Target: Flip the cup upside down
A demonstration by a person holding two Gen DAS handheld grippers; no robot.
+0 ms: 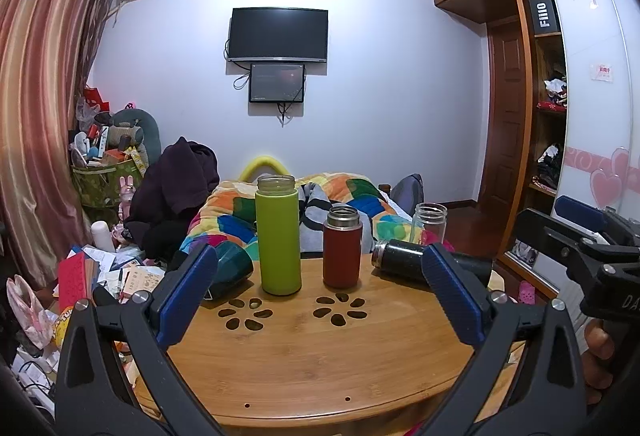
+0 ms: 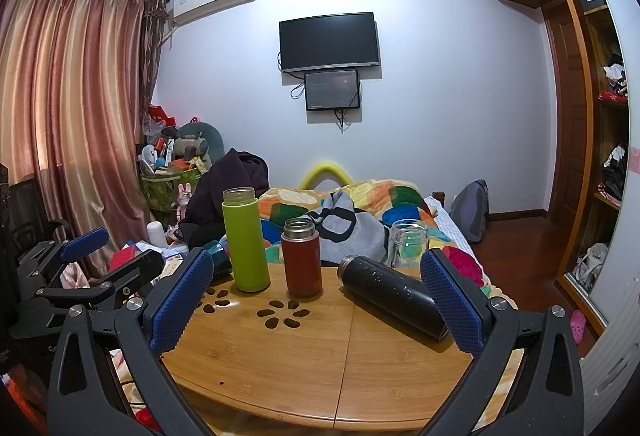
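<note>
On a round bamboo table (image 1: 320, 364) stand an open green bottle (image 1: 279, 236), an open red flask (image 1: 342, 248) and a clear glass jar (image 1: 429, 222) at the far right edge. A black flask (image 1: 400, 260) lies on its side at the right; a dark teal cup (image 1: 234, 268) lies at the left. The same things show in the right wrist view: green bottle (image 2: 245, 240), red flask (image 2: 301, 258), jar (image 2: 408, 242), black flask (image 2: 390, 294), teal cup (image 2: 218, 260). My left gripper (image 1: 320, 290) and right gripper (image 2: 316, 296) are open and empty, above the table's near side.
A bed with a colourful quilt (image 1: 352, 204) lies behind the table. Clutter and papers (image 1: 104, 276) cover the floor at the left, by the curtain. A wardrobe (image 1: 560, 116) stands at the right. The table has flower-shaped cut-outs (image 1: 340, 310).
</note>
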